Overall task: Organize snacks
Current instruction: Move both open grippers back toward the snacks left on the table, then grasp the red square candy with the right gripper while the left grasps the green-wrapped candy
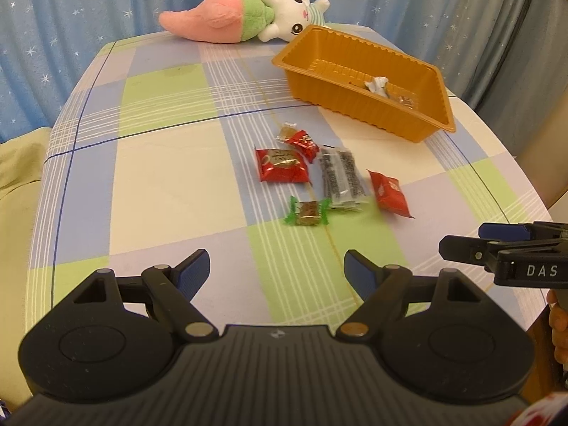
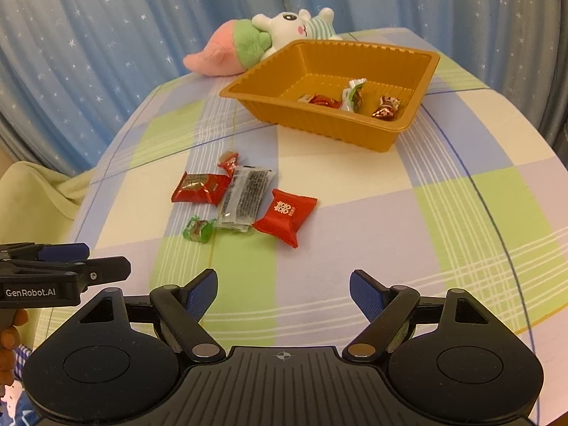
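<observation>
Several wrapped snacks lie loose in the middle of the checked tablecloth: a red packet (image 1: 281, 165) (image 2: 200, 188), a grey sachet (image 1: 340, 177) (image 2: 246, 195), a second red packet (image 1: 390, 193) (image 2: 285, 214), a green-wrapped candy (image 1: 307, 209) (image 2: 199, 230) and a small red candy (image 1: 303, 144) (image 2: 228, 162). Behind them stands an orange tray (image 1: 362, 106) (image 2: 312, 124) holding a few candies (image 2: 351, 101). My left gripper (image 1: 277, 271) hovers open near the table's front, short of the pile. My right gripper (image 2: 283, 291) is open too, beside it, with nothing between its fingers.
A pink, green and white plush toy (image 1: 245, 14) (image 2: 255, 44) lies at the table's far edge. Blue starred curtains hang behind. A pale yellow cloth (image 1: 17, 163) sits off the table's left side. A person's hand (image 2: 12, 323) holds the left gripper's handle.
</observation>
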A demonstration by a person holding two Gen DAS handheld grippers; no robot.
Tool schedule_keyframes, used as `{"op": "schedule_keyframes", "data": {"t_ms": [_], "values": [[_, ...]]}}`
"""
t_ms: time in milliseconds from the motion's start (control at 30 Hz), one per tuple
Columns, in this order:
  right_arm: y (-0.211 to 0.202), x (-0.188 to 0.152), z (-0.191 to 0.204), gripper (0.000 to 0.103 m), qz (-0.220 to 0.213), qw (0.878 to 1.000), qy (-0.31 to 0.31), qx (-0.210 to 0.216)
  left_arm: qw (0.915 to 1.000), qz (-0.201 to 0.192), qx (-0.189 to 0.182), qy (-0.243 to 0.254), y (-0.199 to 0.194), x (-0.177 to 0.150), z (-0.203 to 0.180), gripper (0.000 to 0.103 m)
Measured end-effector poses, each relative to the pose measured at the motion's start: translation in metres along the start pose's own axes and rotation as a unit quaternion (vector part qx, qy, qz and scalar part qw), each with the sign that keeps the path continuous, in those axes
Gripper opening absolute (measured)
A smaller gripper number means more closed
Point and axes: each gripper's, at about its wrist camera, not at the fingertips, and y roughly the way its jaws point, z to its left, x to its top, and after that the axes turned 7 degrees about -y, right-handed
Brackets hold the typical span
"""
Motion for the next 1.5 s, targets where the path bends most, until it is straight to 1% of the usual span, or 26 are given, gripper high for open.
{"op": "schedule_keyframes", "data": {"t_ms": [200, 400, 433, 467, 667, 933, 1067, 1267, 1400, 1433, 1500], "values": [[0.011, 0.008, 0.000, 0.082, -0.001, 1.000, 0.008, -0.005, 1.0000, 0.000, 0.007, -0.002, 0.007, 0.006, 0.009, 0.081], [0.022, 0.019, 0.002, 0.081, -0.007, 1.000, 0.002, -0.012, 0.9999, 0.002, 0.011, -0.002, 0.017, 0.014, 0.015, 0.081], [0.024, 0.021, 0.002, 0.079, -0.008, 1.000, 0.001, -0.012, 0.9999, 0.002, 0.012, -0.001, 0.018, 0.015, 0.015, 0.081], [0.027, 0.023, 0.002, 0.074, -0.009, 1.000, -0.001, -0.012, 0.9999, 0.001, 0.012, 0.000, 0.020, 0.017, 0.016, 0.081], [0.043, 0.036, 0.004, 0.064, -0.010, 1.000, -0.012, -0.017, 0.9999, 0.001, 0.012, 0.000, 0.027, 0.024, 0.020, 0.081], [0.066, 0.047, 0.004, 0.055, 0.000, 1.000, -0.015, -0.026, 0.9999, 0.006, 0.014, 0.000, 0.038, 0.032, 0.024, 0.081], [0.076, 0.049, 0.002, 0.053, 0.009, 0.999, -0.012, -0.036, 0.9999, 0.007, 0.014, 0.000, 0.042, 0.035, 0.025, 0.081], [0.088, 0.048, 0.000, 0.049, 0.020, 0.999, -0.012, -0.039, 0.9998, 0.011, 0.009, 0.010, 0.049, 0.036, 0.024, 0.081], [0.093, 0.047, -0.002, 0.039, 0.027, 0.999, -0.015, -0.041, 0.9996, 0.013, -0.001, 0.024, 0.054, 0.037, 0.019, 0.081], [0.094, 0.047, -0.002, 0.033, 0.028, 0.999, -0.017, -0.041, 0.9995, 0.013, -0.003, 0.028, 0.055, 0.037, 0.017, 0.081], [0.094, 0.046, -0.003, 0.030, 0.028, 0.999, -0.021, -0.041, 0.9992, 0.014, -0.007, 0.036, 0.057, 0.037, 0.015, 0.081]]}}
